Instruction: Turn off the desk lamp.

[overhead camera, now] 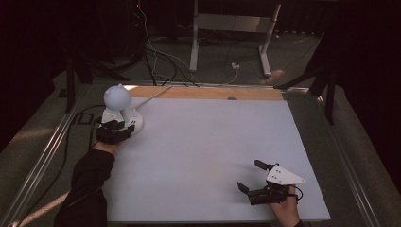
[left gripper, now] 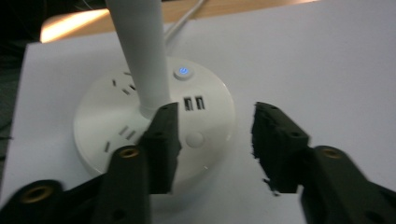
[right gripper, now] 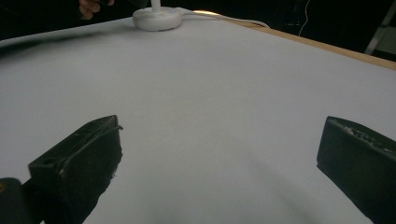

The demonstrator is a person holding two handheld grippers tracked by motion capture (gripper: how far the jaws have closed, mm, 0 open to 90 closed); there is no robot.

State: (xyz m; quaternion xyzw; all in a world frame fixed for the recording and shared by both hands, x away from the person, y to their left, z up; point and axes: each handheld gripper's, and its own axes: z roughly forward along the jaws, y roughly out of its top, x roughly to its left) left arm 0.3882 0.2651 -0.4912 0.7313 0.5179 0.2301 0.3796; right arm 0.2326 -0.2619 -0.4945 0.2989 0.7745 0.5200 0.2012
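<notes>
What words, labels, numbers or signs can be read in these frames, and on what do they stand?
No words, brands or numbers can be read.
Power sign, lit blue: on the small round button on the white lamp base.
The other round button on that base shows no readable mark.

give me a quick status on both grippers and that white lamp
Left gripper open over the round white lamp base, nothing held. Right gripper open, idle above the white table sheet. Nothing in the way.
</notes>
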